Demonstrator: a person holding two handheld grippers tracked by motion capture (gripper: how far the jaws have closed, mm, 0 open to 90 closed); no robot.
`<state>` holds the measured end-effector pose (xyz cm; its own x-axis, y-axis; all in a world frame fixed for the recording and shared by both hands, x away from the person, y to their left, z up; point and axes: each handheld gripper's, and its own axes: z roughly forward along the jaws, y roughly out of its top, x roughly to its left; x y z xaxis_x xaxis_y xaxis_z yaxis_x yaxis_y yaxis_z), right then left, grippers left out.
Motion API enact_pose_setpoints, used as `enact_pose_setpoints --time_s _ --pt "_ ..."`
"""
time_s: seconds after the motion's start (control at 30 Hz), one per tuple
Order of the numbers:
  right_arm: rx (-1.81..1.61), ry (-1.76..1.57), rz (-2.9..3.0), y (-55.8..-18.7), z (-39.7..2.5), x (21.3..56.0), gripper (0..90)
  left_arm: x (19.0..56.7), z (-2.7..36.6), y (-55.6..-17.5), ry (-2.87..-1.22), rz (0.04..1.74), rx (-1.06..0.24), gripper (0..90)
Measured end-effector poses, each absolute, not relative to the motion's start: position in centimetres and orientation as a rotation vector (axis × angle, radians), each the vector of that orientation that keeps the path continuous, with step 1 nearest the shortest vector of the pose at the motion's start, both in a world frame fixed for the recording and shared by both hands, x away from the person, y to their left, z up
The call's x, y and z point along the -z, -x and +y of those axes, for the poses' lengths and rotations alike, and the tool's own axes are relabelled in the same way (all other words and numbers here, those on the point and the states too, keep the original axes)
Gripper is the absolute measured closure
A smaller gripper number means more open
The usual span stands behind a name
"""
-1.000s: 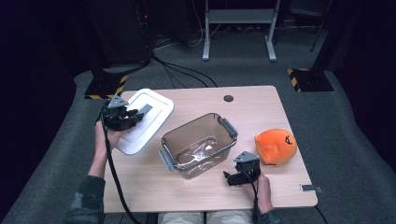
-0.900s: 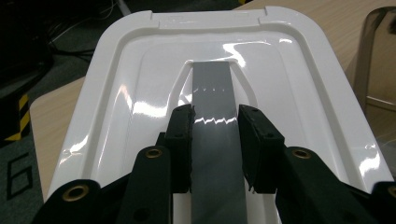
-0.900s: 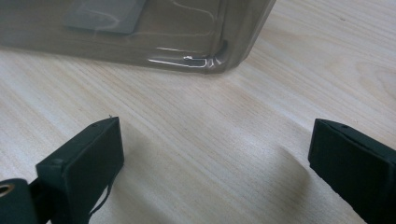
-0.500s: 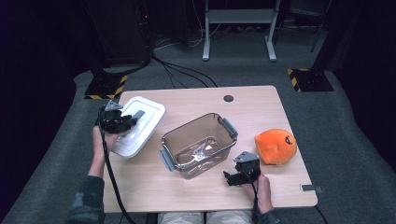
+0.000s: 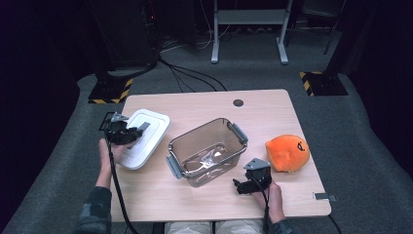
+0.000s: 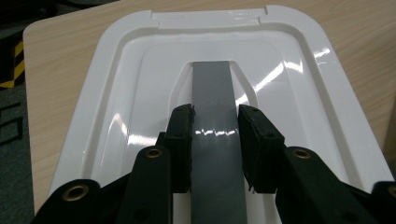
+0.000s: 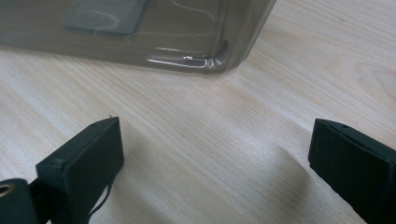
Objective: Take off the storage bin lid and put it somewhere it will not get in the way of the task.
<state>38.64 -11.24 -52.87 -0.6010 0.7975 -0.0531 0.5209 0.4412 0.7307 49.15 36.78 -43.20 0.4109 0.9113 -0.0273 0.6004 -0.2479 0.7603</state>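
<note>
Left gripper is pinching the grey strap handle of the glossy white plastic lid at the table's left edge. The clear brownish plastic bin is sitting mid-table uncovered, apparently awaiting its lid or contents. Right gripper is idling with jaws spread wide and empty beside the bin; the orange plush toy is lying untouched at right.

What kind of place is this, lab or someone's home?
Most likely a lab or recording studio, not a home: grey carpet, dark surroundings, stand bases with yellow-black hazard tape, cables running across the floor, and a metal frame behind the small wooden table.
</note>
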Motion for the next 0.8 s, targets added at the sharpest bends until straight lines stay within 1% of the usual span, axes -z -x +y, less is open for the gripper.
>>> enact_pose_setpoints --time_s 0.8 --pt "-0.965 -1.122 2.302 -38.5 -11.2 52.9 2.5 48.5 37.1 -49.6 -1.991 1.337 -0.482 66.3"
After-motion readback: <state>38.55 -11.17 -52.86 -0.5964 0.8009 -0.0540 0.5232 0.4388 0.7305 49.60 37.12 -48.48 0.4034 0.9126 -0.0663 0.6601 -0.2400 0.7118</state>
